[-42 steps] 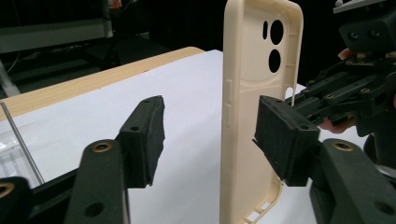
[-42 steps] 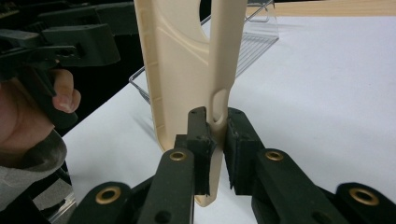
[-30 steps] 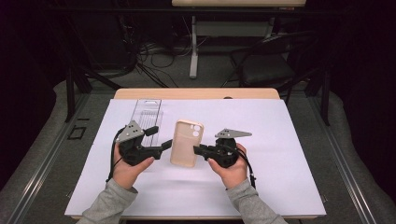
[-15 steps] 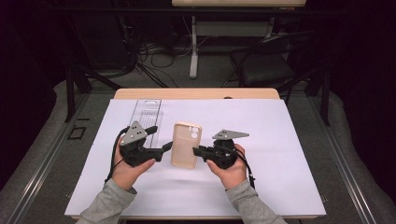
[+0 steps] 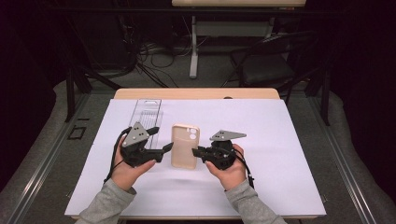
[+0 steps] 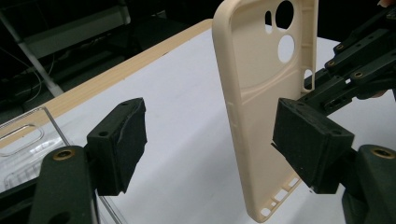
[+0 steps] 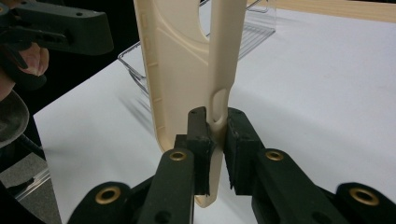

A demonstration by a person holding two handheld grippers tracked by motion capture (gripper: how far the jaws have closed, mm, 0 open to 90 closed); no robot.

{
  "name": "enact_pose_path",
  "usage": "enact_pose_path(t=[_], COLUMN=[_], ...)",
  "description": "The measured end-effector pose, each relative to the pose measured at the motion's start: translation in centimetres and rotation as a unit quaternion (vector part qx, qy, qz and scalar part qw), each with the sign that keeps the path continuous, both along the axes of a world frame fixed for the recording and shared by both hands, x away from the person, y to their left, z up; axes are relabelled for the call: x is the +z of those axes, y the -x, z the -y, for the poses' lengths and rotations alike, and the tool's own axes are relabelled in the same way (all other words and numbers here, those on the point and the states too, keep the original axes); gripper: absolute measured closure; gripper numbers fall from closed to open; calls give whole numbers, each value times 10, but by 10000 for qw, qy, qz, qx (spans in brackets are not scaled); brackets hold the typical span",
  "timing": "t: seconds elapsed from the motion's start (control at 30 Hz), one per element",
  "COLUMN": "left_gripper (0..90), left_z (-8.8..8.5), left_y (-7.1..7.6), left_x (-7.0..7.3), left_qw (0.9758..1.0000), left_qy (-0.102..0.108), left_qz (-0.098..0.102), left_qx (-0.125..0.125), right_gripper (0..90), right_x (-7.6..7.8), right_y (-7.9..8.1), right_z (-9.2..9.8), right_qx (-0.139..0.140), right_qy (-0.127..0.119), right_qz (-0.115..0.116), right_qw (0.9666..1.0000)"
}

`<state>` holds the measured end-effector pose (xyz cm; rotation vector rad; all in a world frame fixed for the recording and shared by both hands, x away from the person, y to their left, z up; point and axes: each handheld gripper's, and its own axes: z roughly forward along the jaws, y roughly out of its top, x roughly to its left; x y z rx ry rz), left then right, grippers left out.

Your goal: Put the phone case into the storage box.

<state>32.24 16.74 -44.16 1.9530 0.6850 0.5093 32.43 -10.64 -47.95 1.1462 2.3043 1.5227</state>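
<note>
Case [image 5: 184, 145] at frame center, pinched at its edge by right gripper [image 5: 200, 151]; left gripper [image 5: 164, 150] w/ jaws spread beside it.

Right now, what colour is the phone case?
Cream-beige, plain; the phone case shows best in the left gripper view.

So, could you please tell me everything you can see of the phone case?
The phone case is cream, matte, seemingly soft plastic, empty, with round camera cutouts at its far end and port slots at the near end. The right gripper clamps one side wall. The left gripper is open, one pad beside the other wall. Whether it rests on the table is unclear.
</note>
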Motion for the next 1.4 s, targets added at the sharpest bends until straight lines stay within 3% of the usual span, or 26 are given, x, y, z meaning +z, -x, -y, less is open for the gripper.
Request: enact_pose_path(t=[0.8, 1.2, 1.4], left_gripper=[401, 475, 482], left_z=[0, 2, 5], left_y=[3, 7, 10], left_x=[3, 5, 8], left_qw=[9998, 9982, 9957], left_qy=[-134, -425, -651], left_qz=[132, 426, 654], left_qx=[15, -62, -74], right_gripper=[815, 815, 815], right_x=[-2, -3, -4], right_y=[4, 7, 9], right_z=[-9, -15, -18], right_qx=[97, 168, 203], right_qy=[361, 497, 569], right_qz=[141, 192, 222], right_qw=[9992, 9984, 9979])
